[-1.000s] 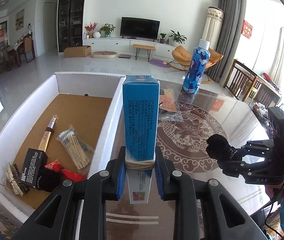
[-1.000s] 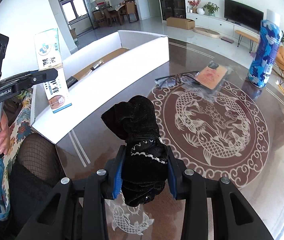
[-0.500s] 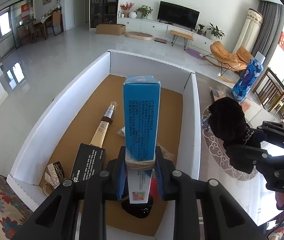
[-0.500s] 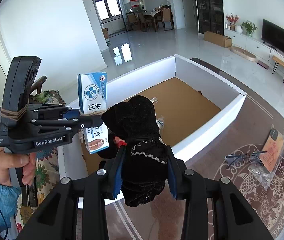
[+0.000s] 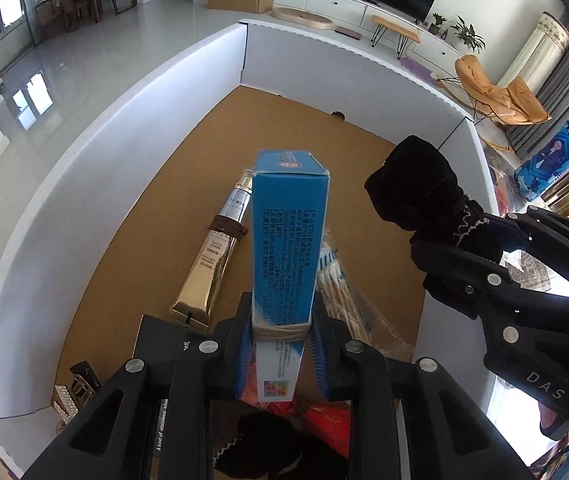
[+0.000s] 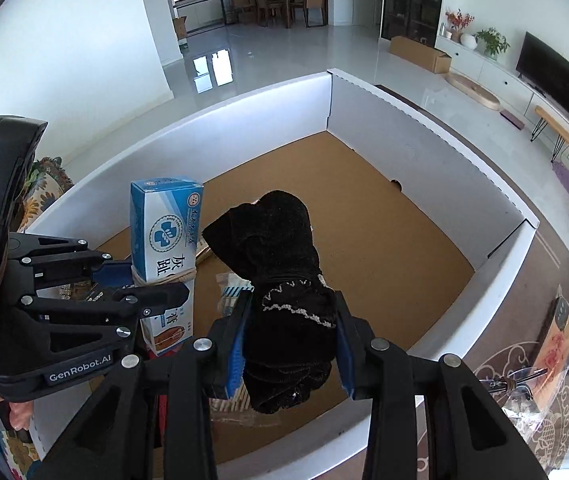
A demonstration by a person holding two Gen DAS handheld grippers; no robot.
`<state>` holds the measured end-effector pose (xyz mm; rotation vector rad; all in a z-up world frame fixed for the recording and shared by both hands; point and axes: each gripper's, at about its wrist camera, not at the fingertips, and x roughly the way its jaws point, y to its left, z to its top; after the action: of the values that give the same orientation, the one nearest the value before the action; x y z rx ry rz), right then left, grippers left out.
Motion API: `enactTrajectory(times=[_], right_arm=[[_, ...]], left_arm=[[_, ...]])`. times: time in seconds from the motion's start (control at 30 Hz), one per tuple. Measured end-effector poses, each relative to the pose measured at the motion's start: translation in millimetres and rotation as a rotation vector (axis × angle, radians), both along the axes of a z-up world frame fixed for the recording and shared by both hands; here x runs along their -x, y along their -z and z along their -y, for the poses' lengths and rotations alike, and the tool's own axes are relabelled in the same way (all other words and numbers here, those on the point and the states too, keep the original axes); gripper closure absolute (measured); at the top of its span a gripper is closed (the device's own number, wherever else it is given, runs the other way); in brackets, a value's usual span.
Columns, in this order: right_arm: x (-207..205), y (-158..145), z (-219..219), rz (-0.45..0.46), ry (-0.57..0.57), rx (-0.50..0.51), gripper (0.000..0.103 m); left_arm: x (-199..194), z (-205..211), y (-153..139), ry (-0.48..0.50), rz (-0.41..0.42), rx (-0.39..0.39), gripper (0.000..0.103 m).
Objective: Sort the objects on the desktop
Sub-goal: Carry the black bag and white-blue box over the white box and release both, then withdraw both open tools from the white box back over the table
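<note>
So both tools are parked over the white cardboard box (image 5: 132,128) at once, and the thing that matters is what's straight below each. The left tool (image 5: 282,344) has its pads clamped on the lower end of a blue medicine carton (image 5: 290,236), long axis running straight out along the fingers, and it sits over the near end of the box where stuff is already piled: one gold tube (image 5: 214,264), one bag of cotton swabs (image 5: 344,300), one black box (image 5: 164,344), one rhinestone clip (image 5: 70,392), something red (image 5: 324,420) and one black sock bundle (image 5: 268,436). Drop zone there looks crowded to me. The right tool (image 6: 290,344) is squeezed on one rolled black sock (image 6: 276,272), just beside the carton, closer to the open brown floor. Still out on the bench (image 6: 516,432): one pair of glasses (image 6: 512,380), one bagged packet (image 6: 556,336), one blue bottle (image 5: 550,164).
</note>
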<state>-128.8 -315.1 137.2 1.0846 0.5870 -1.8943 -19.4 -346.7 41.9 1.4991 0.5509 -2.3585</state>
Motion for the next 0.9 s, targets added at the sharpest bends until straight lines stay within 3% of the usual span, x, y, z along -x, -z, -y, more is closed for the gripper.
enactTrajectory(times=[0.07, 0.1, 0.13, 0.17, 0.2, 0.33, 0.53, 0.73, 0.83, 0.9], right_arm=[[7.2, 6.6, 2.3, -0.003, 0.017, -0.001, 0.061], [10.3, 9.6, 3.2, -0.004, 0.023, -0.002, 0.057], [13.3, 11.9, 4.1, -0.002, 0.025, -0.002, 0.043], [16.2, 12.8, 5.2, -0.004, 0.029, 0.003, 0.035], [18.4, 12.2, 4.2, -0.011, 0.036, 0.013, 0.032], [22.8, 4.7, -3.2, -0.015, 0.049, 0.071, 0.03], [12.5, -15.2, -43.4, -0.048, 0.088, 0.183, 0.029], [-10.2, -14.5, -157.9, -0.125, 0.223, 0.289, 0.009], [-19.2, 12.1, -227.4, -0.143, 0.311, 0.235, 0.009], [-24.4, 33.8, -274.8, -0.139, 0.37, 0.177, 0.009]], left_arm=[[4.5, 4.1, 4.8, -0.009, 0.012, -0.002, 0.074], [6.0, 6.0, 6.9, -0.02, 0.019, 0.0, 0.06], [6.6, 8.2, 7.4, -0.032, 0.028, 0.004, 0.047], [6.5, 10.2, 8.9, -0.058, 0.042, 0.028, 0.028], [4.7, 12.3, 9.6, -0.08, 0.044, 0.047, 0.021], [-3.5, 20.7, 11.7, -0.122, 0.013, 0.008, 0.02], [-19.6, 4.7, -9.8, -0.131, -0.05, 0.058, 0.02], [-37.7, -67.7, -55.1, -0.03, -0.192, 0.125, 0.02], [-48.7, -124.1, -75.2, 0.074, -0.262, 0.139, 0.02], [-52.4, -162.9, -80.0, 0.146, -0.299, 0.125, 0.01]])
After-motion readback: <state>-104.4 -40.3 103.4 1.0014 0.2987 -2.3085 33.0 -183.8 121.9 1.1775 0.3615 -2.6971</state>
